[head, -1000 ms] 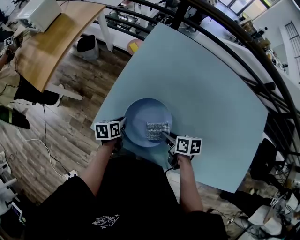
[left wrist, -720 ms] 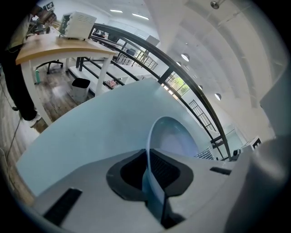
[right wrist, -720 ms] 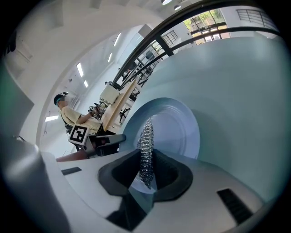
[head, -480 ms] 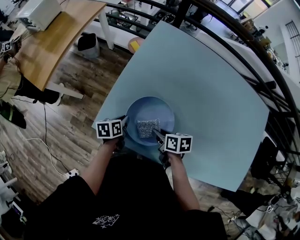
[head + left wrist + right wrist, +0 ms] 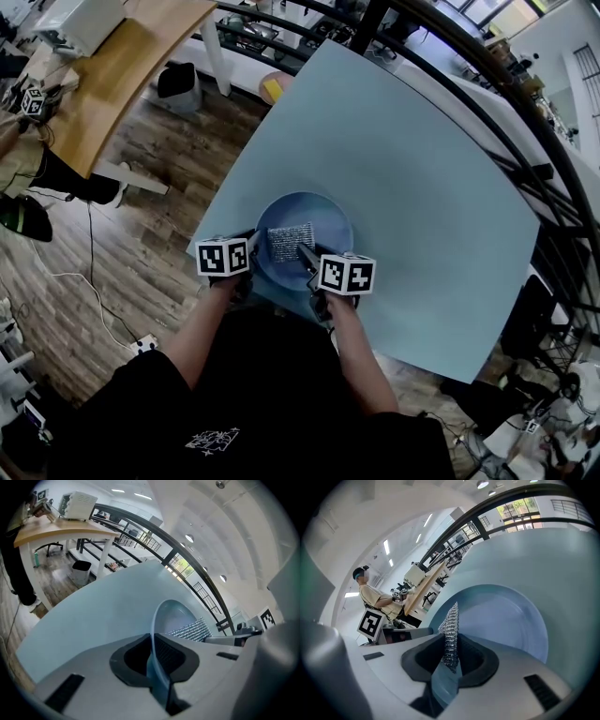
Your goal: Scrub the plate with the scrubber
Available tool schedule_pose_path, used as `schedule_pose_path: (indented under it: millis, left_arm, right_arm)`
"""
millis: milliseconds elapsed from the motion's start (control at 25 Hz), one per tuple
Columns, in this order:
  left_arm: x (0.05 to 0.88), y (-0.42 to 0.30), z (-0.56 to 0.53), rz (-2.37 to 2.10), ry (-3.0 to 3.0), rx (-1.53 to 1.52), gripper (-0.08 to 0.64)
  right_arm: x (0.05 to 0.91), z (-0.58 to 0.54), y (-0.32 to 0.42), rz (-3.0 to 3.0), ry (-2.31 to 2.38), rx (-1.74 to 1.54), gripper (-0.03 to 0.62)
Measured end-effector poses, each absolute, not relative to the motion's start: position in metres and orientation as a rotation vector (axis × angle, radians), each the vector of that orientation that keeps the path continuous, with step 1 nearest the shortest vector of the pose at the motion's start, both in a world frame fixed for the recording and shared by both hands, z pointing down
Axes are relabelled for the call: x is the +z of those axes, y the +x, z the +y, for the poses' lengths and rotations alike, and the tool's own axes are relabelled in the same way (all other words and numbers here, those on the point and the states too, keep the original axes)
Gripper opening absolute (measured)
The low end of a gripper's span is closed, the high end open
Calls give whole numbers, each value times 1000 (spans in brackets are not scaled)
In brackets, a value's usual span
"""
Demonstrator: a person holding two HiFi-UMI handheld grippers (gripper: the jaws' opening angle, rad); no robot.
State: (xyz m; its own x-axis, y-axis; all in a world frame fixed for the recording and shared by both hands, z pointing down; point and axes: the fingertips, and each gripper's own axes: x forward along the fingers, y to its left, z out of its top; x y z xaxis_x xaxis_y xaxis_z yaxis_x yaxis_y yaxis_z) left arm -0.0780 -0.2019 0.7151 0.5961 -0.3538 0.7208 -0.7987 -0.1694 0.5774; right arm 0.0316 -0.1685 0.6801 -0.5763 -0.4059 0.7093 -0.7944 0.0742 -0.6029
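Head view: the scrubber (image 5: 289, 242), pinched in the right gripper (image 5: 307, 255), is being dragged leftward from its earlier position across the plate (image 5: 330, 221), whose rim is being clamped by the left gripper (image 5: 251, 246); scrubbing is judged under way.

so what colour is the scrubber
Silvery grey, a shiny metallic mesh. The scrubber shows best in the head view, against the light blue plate.

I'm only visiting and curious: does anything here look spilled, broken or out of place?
Nothing stands out. The plate sits on the table, its rim clamped by the left gripper. The right gripper holds the scrubber on the plate. No spill or damage shows.
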Motion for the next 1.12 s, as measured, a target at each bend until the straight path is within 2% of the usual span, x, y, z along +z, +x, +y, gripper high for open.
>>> schedule_pose_path:
  millis: [1120]
  left_arm:
    - [715,-79,-204,-948,1771,536,34]
  right_arm:
    - [669,-206,118,-1906,1525,1435,81]
